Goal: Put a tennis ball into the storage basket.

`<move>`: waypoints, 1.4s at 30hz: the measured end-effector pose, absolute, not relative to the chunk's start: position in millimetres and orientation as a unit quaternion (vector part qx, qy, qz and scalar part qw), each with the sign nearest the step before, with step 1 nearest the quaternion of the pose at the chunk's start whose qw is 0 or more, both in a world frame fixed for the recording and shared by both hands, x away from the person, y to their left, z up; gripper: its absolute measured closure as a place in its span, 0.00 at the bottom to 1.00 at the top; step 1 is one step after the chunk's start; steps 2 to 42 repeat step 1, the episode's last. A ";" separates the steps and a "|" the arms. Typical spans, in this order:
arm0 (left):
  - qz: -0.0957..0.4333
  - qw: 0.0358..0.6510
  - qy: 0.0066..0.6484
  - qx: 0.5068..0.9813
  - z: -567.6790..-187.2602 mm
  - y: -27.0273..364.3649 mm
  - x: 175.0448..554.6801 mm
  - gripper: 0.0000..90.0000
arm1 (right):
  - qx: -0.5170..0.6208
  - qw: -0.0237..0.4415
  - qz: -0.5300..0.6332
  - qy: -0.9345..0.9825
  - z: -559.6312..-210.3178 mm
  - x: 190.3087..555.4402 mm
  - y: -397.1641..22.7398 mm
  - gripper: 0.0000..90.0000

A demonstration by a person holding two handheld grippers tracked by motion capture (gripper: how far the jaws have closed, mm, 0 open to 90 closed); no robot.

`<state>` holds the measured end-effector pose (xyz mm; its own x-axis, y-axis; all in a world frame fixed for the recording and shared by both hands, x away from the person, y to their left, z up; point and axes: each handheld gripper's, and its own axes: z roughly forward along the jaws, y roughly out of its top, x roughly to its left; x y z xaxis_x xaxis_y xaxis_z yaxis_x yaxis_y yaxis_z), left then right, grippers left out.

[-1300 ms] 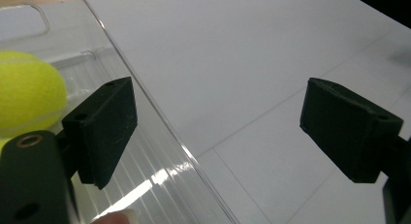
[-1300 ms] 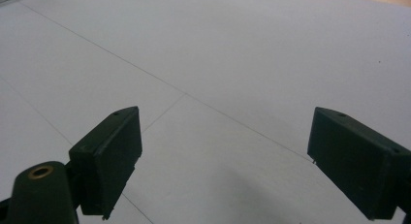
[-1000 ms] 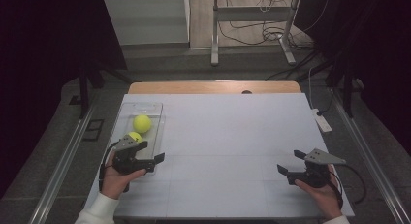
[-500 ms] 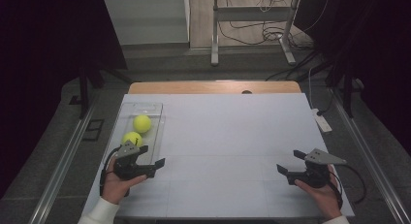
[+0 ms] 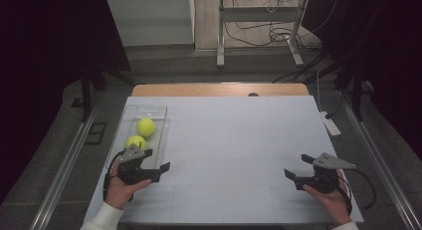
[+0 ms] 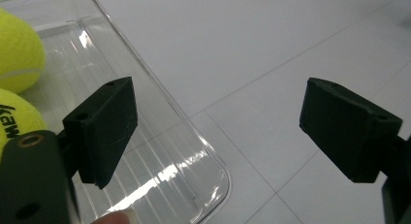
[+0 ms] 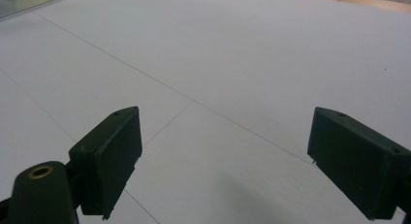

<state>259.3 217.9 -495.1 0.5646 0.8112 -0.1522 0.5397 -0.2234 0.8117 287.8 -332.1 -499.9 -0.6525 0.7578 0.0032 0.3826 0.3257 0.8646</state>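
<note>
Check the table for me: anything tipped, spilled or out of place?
Nothing stands out. Two tennis balls sit inside the clear tray, which lies flat. The left gripper and right gripper are both open and empty.

Two tennis balls (image 5: 145,126) (image 5: 135,142), one clear tray (image 5: 161,121), two tools (image 5: 156,160) (image 5: 297,166), one table (image 5: 239,130)

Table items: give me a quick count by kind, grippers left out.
Tennis balls: 2 (far one, near one)
Clear tray: 1
Total: 3
</note>
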 end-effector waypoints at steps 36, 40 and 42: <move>0.154 0.441 0.441 0.766 -495.0 218.1 259.4 0.16 | 0.362 0.206 0.454 0.788 -500.0 287.8 -332.0 0.14; 0.154 0.441 0.441 0.766 -495.0 218.1 259.4 0.16 | 0.362 0.206 0.454 0.788 -500.0 287.8 -332.0 0.14; 0.154 0.441 0.441 0.766 -495.0 218.1 259.4 0.16 | 0.362 0.206 0.454 0.788 -500.0 287.8 -332.0 0.14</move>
